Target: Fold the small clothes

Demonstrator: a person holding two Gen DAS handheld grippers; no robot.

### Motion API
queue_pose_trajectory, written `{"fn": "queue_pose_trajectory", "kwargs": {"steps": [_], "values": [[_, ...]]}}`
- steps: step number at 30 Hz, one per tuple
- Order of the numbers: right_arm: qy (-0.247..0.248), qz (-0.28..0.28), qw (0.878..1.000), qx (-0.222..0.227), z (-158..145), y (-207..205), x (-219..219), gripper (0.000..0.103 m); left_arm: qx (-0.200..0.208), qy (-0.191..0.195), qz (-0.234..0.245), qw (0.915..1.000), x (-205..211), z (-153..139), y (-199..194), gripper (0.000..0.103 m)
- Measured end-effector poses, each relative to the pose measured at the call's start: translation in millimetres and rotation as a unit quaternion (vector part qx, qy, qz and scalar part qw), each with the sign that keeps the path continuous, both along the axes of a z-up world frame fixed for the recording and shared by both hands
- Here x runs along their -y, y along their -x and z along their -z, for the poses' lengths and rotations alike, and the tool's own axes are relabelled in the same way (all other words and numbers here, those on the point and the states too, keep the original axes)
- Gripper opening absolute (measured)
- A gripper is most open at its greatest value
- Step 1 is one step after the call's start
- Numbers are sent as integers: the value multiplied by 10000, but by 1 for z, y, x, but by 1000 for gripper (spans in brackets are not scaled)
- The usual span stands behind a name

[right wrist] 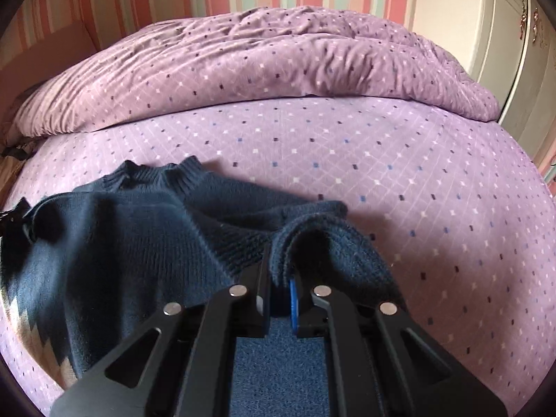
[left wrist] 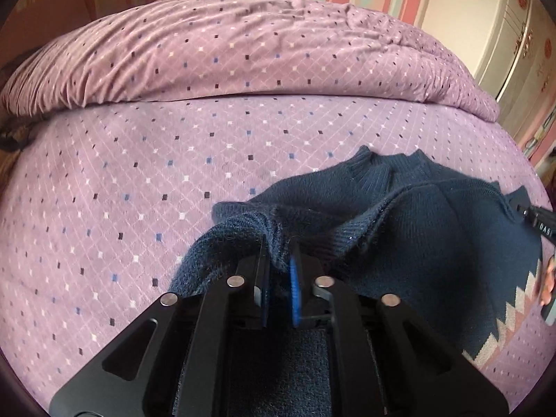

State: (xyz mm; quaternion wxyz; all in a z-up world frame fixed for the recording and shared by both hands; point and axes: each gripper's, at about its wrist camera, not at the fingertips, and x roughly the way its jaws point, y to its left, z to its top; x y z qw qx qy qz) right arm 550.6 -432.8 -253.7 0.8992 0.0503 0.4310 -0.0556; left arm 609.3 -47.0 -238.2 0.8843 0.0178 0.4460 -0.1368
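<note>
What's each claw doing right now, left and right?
Left claw: closed on a bunched fold of the navy sweater.
Right claw: closed on another fold of the same sweater.

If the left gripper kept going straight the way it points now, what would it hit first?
Probably the navy sweater itself: the left gripper is shut on a bunched fold of it, and more knit lies just ahead. Beyond that comes the purple bed sheet, though depth is hard to judge.

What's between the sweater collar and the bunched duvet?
Only bare purple sheet between sweater collar and duvet; both wrist views show it.
</note>
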Motion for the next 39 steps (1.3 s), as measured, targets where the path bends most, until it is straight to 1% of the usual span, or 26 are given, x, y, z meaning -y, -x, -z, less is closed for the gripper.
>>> {"fn": "queue_pose_trajectory", "kwargs": {"steps": [1,2,3,4,5,6,7,8,9,10,11,13,15,16,17,20,23,26,28,30,31,33,34,36,38,39], "values": [[29,-12,10000,42,-1,1,-1,9,29,57,12,10000,-1,-1,0,14],[19,-30,10000,76,-3,1,-1,11,65,58,21,10000,-1,-2,0,21],[26,-33,9999,133,-5,2,0,11,131,-5,15,9999,0,-4,1,26],[8,-55,9999,162,-6,2,0,14,183,-43,8,9998,1,-6,2,38],[-16,-89,9998,182,-7,2,0,18,240,-55,4,9997,1,-9,3,42],[-13,-107,9997,197,-9,1,0,21,296,-87,-14,9995,1,-12,5,43],[31,-120,9996,243,-11,2,-1,29,365,-95,-20,9993,0,-16,7,45],[83,-120,9994,316,-14,2,-2,42,450,-114,-40,9989,0,-21,11,52],[90,-128,9992,363,-15,3,-3,48,506,-133,-49,9986,-1,-25,14,57],[79,-151,9989,440,-18,4,-4,55,531,-127,-61,9985,-1,-28,17,67],[77,-171,9987,477,-20,4,-5,56,536,-95,-53,9985,-1,-30,20,73],[102,-219,9984,514,-23,4,-7,56,573,-99,105,9982,5,-32,24,75],[95,-254,9981,547,-25,4,-9,56,527,-200,365,9977,17,-26,24,75],[103,-262,9979,575,-27,6,-10,57,496,-180,498,9974,22,-24,23,75],[122,-263,9977,613,-30,7,-11,62,441,-97,653,9968,27,-21,22,75],[239,-251,9964,769,-37,18,-13,66,124,153,948,9953,39,-8,13,75],[328,-263,9962,756,-37,25,-13,66,3,21,913,9958,42,8,1,76],[359,-231,9966,705,-34,29,-10,66,7,-132,660,9977,27,19,-19,74],[333,-179,9970,677,-32,32,-5,66,31,-278,357,9990,10,21,-33,74],[294,-131,9973,654,-30,33,-2,66,28,-298,158,9994,-5,18,-40,74],[280,-111,9974,649,-29,34,-1,66,63,-236,133,9996,-12,13,-40,74],[284,-89,9975,644,-28,36,1,66,184,-292,171,9993,-14,0,-33,74],[269,-84,9975,648,-28,37,1,66,228,-205,274,9992,-12,-6,-28,75],[276,-73,9975,639,-28,37,1,66,247,72,627,9977,-1,-16,-12,80],[261,-86,9975,646,-28,37,2,66,303,119,967,9948,16,-18,4,87],[248,-89,9975,649,-27,37,2,66,362,37,1116,9931,27,-17,11,89]]}}
